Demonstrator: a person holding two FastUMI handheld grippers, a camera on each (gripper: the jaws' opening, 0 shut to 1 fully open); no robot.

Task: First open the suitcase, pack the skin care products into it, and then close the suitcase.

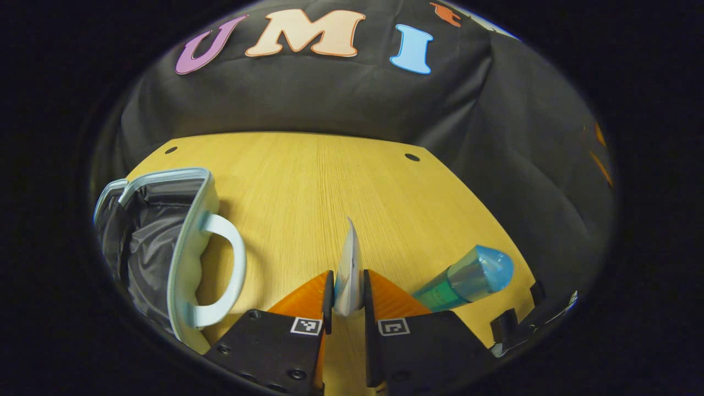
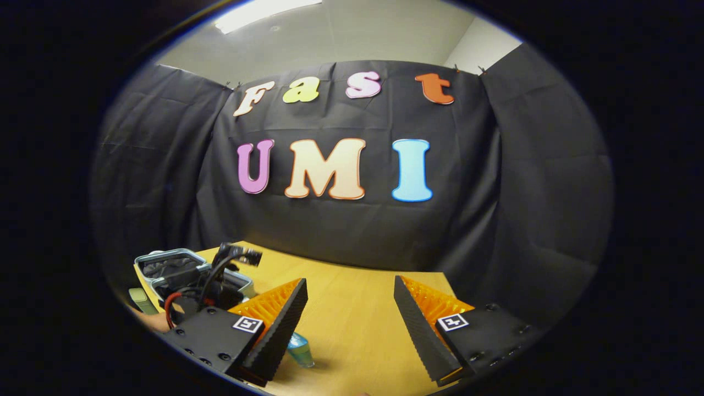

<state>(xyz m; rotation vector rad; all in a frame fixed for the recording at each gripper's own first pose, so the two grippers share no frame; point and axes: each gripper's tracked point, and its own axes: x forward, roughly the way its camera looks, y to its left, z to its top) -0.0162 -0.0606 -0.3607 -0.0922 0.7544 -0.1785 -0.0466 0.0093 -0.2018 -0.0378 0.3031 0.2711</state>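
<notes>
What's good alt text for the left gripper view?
The left gripper is shut on a thin white sachet above a wooden table. An open pale blue suitcase stands at left; a blue-green bottle lies at right.

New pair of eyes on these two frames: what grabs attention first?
In the left gripper view, the left gripper is shut on a thin pale sachet standing edge-on between its fingers, over the wooden table. To its left the light blue suitcase lies open, dark lining showing; a blue-capped green bottle lies to the right. In the right gripper view, the right gripper hangs wide open, empty.
</notes>
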